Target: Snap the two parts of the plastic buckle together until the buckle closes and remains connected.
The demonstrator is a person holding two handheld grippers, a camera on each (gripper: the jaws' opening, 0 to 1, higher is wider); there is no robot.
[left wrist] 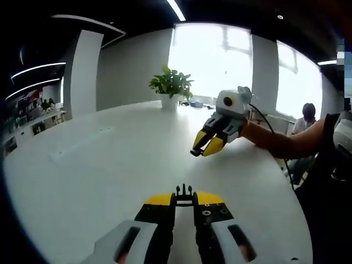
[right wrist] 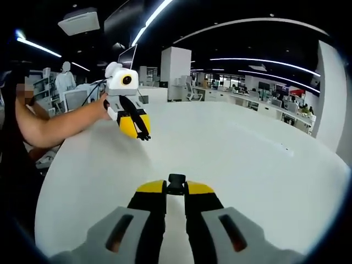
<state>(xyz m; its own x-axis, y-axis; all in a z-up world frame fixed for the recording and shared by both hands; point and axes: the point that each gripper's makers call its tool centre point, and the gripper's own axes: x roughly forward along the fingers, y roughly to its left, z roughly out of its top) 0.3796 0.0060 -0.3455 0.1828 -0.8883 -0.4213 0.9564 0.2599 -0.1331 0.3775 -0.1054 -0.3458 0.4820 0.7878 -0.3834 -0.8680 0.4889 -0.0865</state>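
Observation:
My left gripper (left wrist: 184,200) is shut on a black pronged buckle part (left wrist: 184,191) that sticks out past its yellow tips. In the right gripper view the same gripper (right wrist: 137,127) hangs above the table with the pronged part (right wrist: 144,133) at its tips. My right gripper (right wrist: 176,191) is shut on the other black buckle part (right wrist: 176,183). In the left gripper view the right gripper (left wrist: 204,148) hovers at mid-right with a small black piece (left wrist: 194,153) at its tips. The two parts face each other, well apart above the white table (left wrist: 99,165).
A potted plant (left wrist: 171,87) stands at the table's far edge by a bright window. A person (left wrist: 307,117) sits beyond the table's right side. A bare forearm (right wrist: 60,124) holds the left gripper. Office desks (right wrist: 258,102) lie beyond the table.

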